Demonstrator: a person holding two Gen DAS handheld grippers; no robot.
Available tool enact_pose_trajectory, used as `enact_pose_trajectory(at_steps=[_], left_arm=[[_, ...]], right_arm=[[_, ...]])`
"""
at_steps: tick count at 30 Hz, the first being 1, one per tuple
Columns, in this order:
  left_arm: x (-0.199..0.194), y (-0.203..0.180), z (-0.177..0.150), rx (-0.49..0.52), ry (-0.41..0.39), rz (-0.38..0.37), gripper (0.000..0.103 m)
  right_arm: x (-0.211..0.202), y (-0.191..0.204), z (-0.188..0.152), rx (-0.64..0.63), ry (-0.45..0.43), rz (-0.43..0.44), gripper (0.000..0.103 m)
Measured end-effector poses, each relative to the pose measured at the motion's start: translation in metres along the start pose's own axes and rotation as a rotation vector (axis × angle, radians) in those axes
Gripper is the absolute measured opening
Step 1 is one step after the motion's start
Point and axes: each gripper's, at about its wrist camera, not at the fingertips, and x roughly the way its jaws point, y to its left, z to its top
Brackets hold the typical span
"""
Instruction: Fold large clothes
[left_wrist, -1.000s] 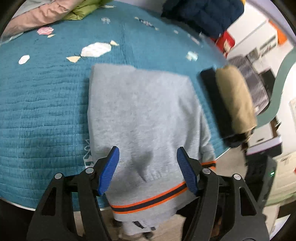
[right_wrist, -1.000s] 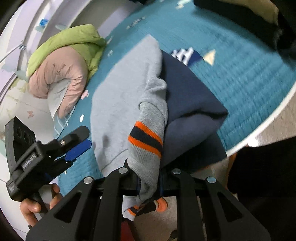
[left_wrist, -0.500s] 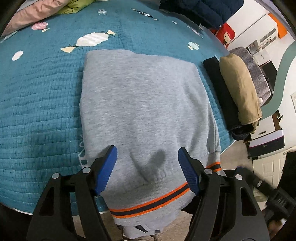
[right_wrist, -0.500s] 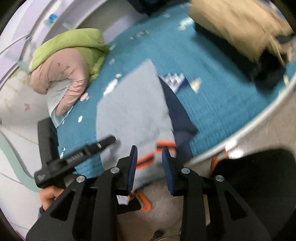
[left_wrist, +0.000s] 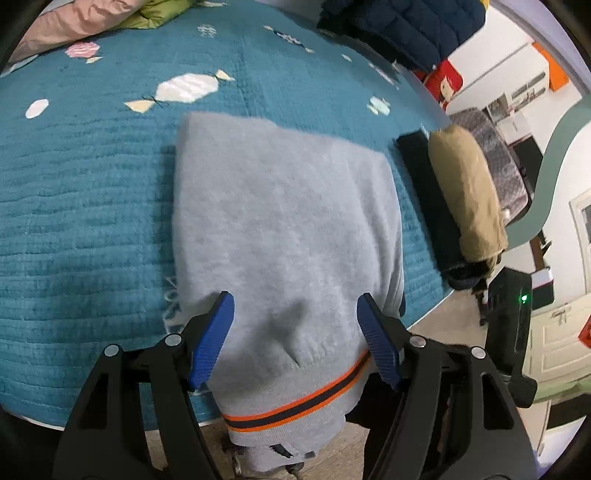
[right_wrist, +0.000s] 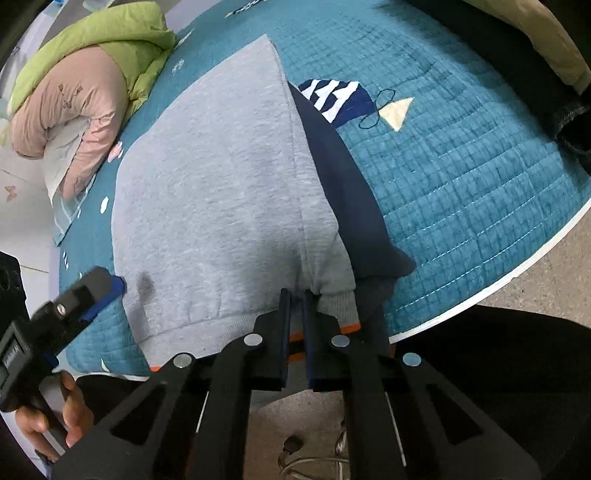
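Observation:
A grey sweatshirt (left_wrist: 284, 221) with a navy-and-orange striped hem lies folded on the teal quilt (left_wrist: 81, 206), its hem hanging over the near edge. My left gripper (left_wrist: 295, 314) is open, its blue pads either side of the hem area, holding nothing. In the right wrist view the sweatshirt (right_wrist: 221, 184) shows a navy lining along its right side. My right gripper (right_wrist: 295, 295) is shut at the hem, near the striped band; whether cloth is pinched between the pads is hidden.
Folded black and tan garments (left_wrist: 465, 199) lie at the quilt's right edge. A navy puffer jacket (left_wrist: 402, 26) is at the far side. Green and pink jackets (right_wrist: 85, 74) are piled to the left. The left gripper also shows in the right wrist view (right_wrist: 88, 291).
The right gripper let go of the striped cuff, swung away, then came back to the hem and shut. The sleeve now lies folded in. The left gripper stayed open over the hem.

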Motion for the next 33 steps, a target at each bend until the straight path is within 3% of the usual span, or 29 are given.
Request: enact_pose_trajectory(at_steps=[2, 3, 6, 11, 16, 19, 22, 26, 31, 33], left_arm=[[-0.006, 0.011, 0.004, -0.018, -0.017, 0.028, 0.071], [-0.008, 0.016, 0.005, -0.026, -0.02, 0.035, 0.071], [-0.008, 0.029, 0.011, -0.051, -0.028, 0.069, 0.071], [0.0, 0.03, 0.037, -0.041, -0.044, 0.092, 0.071], [0.005, 0.001, 0.072, 0.024, -0.072, 0.017, 0.071], [0.032, -0.016, 0.089, 0.061, -0.019, 0.009, 0.071], [0.067, -0.004, 0.1, -0.002, 0.045, 0.033, 0.071], [0.076, 0.007, 0.105, -0.028, 0.054, -0.023, 0.073], [0.08, 0.002, 0.102, 0.011, 0.043, 0.003, 0.075], [0.069, -0.001, 0.1, 0.002, 0.011, -0.01, 0.076]], right_arm=[[-0.012, 0.003, 0.003, -0.022, -0.007, -0.01, 0.006], [-0.02, 0.007, 0.005, -0.045, -0.028, -0.014, 0.012], [-0.033, 0.028, 0.019, -0.132, -0.121, -0.033, 0.012], [-0.021, 0.055, 0.064, -0.229, -0.186, -0.052, 0.012], [0.005, 0.067, 0.103, -0.243, -0.146, -0.052, 0.012], [0.022, 0.06, 0.115, -0.226, -0.087, -0.058, 0.011], [0.042, 0.053, 0.119, -0.229, -0.042, -0.116, 0.005], [0.054, 0.034, 0.123, -0.174, -0.026, -0.073, 0.0], [0.05, 0.034, 0.123, -0.171, -0.042, -0.062, 0.0], [0.037, 0.03, 0.12, -0.148, -0.069, 0.003, 0.01]])
